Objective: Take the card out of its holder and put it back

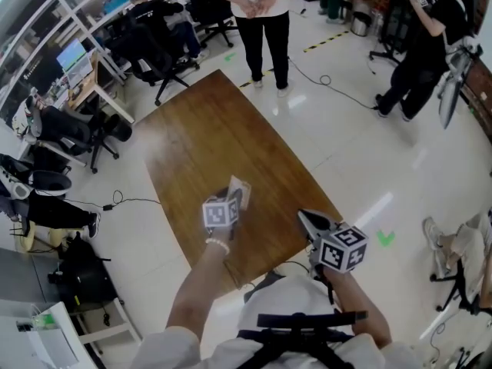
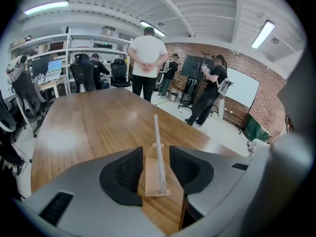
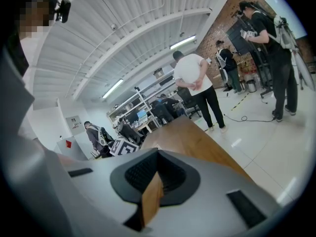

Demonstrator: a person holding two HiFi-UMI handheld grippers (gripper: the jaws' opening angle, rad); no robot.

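Wood table (image 1: 215,129), with the card (image 2: 156,130) standing in its little wooden holder (image 2: 149,177) near the person's end. It's not out yet.

The left gripper (image 2: 157,154) has its jaws spread, one pad on each side of the card. As far as I can tell there's a gap on both sides, so nothing's pinched. The lineup makes sense: the pads face the card's flat sides, which is about the only way to grab something that thin.

The right gripper (image 3: 157,169) hangs by the table's near corner, jaws pressed together with nothing in them. My guess is it's just staying clear, or waiting to steady the holder.

From the left gripper view the card is edge-on. It stands about upright out of the slot, long axis pointing up. The holder's length runs straight away from the gripper.
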